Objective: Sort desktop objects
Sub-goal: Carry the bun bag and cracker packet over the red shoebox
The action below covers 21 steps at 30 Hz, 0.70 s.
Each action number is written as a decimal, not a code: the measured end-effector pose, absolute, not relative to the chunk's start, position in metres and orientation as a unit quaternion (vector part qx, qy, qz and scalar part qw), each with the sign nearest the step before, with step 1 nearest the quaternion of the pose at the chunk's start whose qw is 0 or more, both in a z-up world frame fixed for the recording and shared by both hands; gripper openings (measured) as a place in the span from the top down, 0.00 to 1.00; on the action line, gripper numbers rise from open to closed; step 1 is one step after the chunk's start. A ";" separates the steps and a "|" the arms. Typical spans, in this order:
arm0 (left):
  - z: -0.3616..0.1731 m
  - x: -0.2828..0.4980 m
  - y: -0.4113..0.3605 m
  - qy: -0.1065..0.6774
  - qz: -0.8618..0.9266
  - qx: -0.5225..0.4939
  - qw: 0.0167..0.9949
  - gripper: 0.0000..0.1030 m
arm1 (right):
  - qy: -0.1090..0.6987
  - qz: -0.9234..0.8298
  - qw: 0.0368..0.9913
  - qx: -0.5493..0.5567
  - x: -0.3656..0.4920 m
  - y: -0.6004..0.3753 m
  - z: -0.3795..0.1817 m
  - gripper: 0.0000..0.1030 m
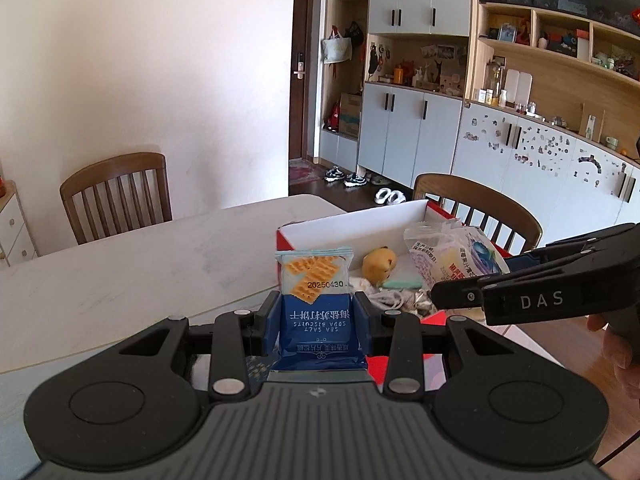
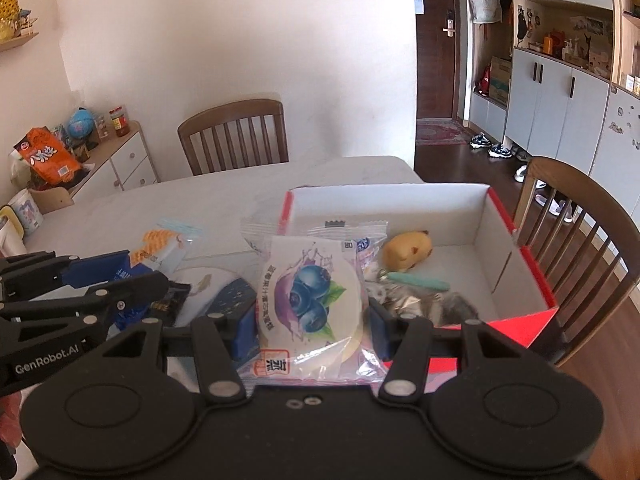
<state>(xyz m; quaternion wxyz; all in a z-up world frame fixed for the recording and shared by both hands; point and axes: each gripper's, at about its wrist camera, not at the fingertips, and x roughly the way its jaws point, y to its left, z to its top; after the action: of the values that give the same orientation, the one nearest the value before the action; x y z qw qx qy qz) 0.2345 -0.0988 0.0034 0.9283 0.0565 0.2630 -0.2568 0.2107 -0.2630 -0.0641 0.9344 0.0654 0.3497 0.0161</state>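
In the left wrist view my left gripper point(image 1: 316, 316) is shut on a blue-and-white soda biscuit packet point(image 1: 314, 280), held upright in front of a red box point(image 1: 352, 222) with a white inside. My right gripper point(image 2: 312, 324) is shut on a clear packet with a blueberry picture point(image 2: 310, 296), held over the box's near left corner. A yellow plush toy point(image 2: 408, 250), a mint green piece point(image 2: 416, 280) and some silvery trinkets point(image 2: 432, 302) lie in the box point(image 2: 500, 240). Each gripper shows at the edge of the other's view, the left gripper point(image 2: 148, 268) close beside the right.
The white marble table point(image 1: 140, 264) carries the box at its right end. Dark packets point(image 2: 230, 298) lie on the table below the grippers. Wooden chairs stand behind the table point(image 2: 236, 132) and beside the box point(image 2: 580, 216). A low cabinet point(image 2: 120, 160) with snacks is at the far left.
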 end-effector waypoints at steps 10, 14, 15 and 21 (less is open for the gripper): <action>0.004 0.254 -0.151 0.262 -0.254 0.055 0.930 0.65 | 0.348 0.015 0.935 0.062 0.228 -0.315 -0.069 0.47; 0.005 0.261 -0.165 0.267 -0.254 0.057 0.928 0.65 | 0.350 0.010 0.935 0.059 0.235 -0.334 -0.072 0.47; 0.005 0.264 -0.170 0.268 -0.254 0.058 0.927 0.64 | 0.351 0.010 0.935 0.057 0.238 -0.339 -0.073 0.47; 0.001 0.287 -0.192 0.286 -0.256 0.068 0.921 0.64 | 0.360 0.007 0.932 0.047 0.254 -0.360 -0.081 0.47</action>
<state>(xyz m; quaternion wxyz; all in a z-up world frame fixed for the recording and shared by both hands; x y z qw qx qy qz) 0.2866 -0.1924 0.0005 0.9210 0.0683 0.2857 -0.2559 0.2536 -0.3599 -0.0810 0.9318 0.0474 0.3599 0.0069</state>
